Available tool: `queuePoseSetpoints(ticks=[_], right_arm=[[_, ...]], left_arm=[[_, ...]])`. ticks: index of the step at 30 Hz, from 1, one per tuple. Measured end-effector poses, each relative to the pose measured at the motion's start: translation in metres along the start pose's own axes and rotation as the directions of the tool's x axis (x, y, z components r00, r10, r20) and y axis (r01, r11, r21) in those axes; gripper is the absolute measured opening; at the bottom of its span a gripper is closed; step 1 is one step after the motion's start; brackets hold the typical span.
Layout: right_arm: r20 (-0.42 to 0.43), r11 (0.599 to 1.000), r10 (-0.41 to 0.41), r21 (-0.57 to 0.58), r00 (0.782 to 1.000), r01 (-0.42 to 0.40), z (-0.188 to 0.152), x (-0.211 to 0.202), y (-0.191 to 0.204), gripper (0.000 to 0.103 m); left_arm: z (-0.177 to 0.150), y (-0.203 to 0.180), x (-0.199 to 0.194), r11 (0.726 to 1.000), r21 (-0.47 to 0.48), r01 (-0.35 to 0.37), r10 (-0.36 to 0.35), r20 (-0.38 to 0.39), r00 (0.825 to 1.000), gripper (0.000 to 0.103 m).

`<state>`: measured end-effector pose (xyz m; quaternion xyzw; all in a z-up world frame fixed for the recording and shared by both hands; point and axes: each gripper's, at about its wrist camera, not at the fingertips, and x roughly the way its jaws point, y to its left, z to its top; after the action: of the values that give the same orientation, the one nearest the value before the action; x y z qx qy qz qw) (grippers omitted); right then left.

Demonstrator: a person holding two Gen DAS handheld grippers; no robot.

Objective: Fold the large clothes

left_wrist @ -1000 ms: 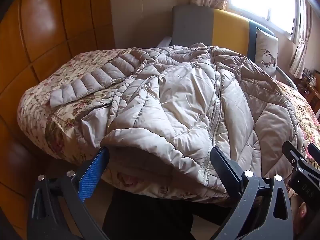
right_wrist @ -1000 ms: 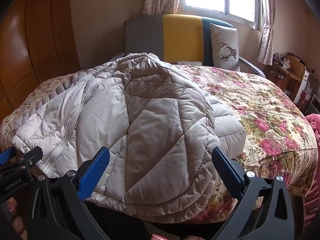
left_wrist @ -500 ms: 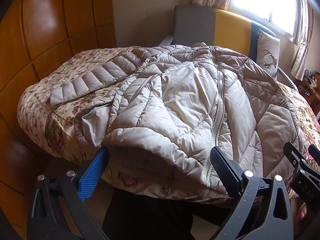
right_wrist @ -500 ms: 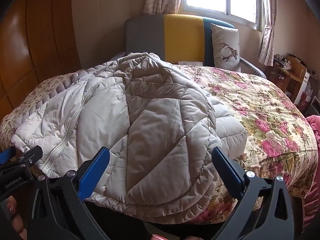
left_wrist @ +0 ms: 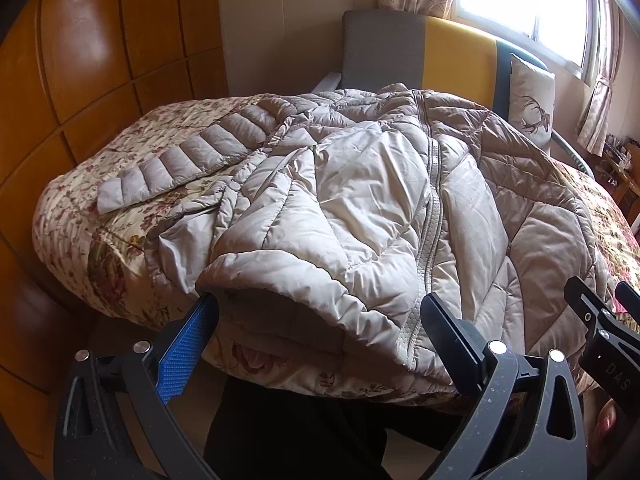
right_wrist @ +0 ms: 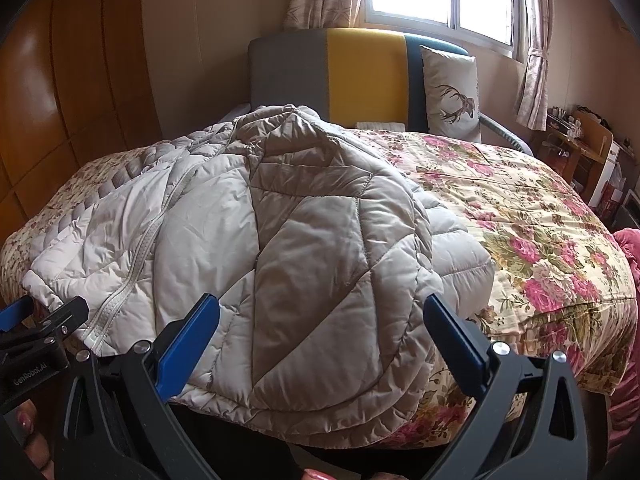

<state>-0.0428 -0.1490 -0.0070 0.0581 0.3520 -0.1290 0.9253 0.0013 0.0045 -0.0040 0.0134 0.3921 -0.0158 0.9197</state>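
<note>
A large beige quilted puffer coat (left_wrist: 360,208) lies spread over the foot of a bed, zipper down its middle and one sleeve (left_wrist: 176,164) stretched out to the left. My left gripper (left_wrist: 320,320) is open just before the coat's rumpled near hem, nothing between its fingers. In the right wrist view the same coat (right_wrist: 280,240) fills the left half of the bed. My right gripper (right_wrist: 320,316) is open, its fingers straddling the coat's near right hem without pinching it. Each gripper shows at the edge of the other's view.
The bed carries a floral quilt (right_wrist: 540,240). A grey, yellow and teal headboard (right_wrist: 360,72) and a deer-print pillow (right_wrist: 452,92) stand at the far end. Wooden wardrobe panels (left_wrist: 100,60) line the left. A cluttered desk (right_wrist: 580,144) sits at the right.
Both views have shifted only slightly; the coat looks a touch lower and nearer in the left wrist view. Both grippers stay open and the coat lies unmoved.
</note>
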Motion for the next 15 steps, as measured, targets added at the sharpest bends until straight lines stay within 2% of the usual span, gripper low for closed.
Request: queuePoseSetpoints(ticks=[15], right_arm=[[-0.004,1.0,-0.009,0.012,1.0,0.009,0.0005,0.0019,-0.0004,0.101]], left_arm=[[-0.0013,0.0022,0.0009,1.0,-0.002,0.001,-0.001,-0.005,1.0,0.1]])
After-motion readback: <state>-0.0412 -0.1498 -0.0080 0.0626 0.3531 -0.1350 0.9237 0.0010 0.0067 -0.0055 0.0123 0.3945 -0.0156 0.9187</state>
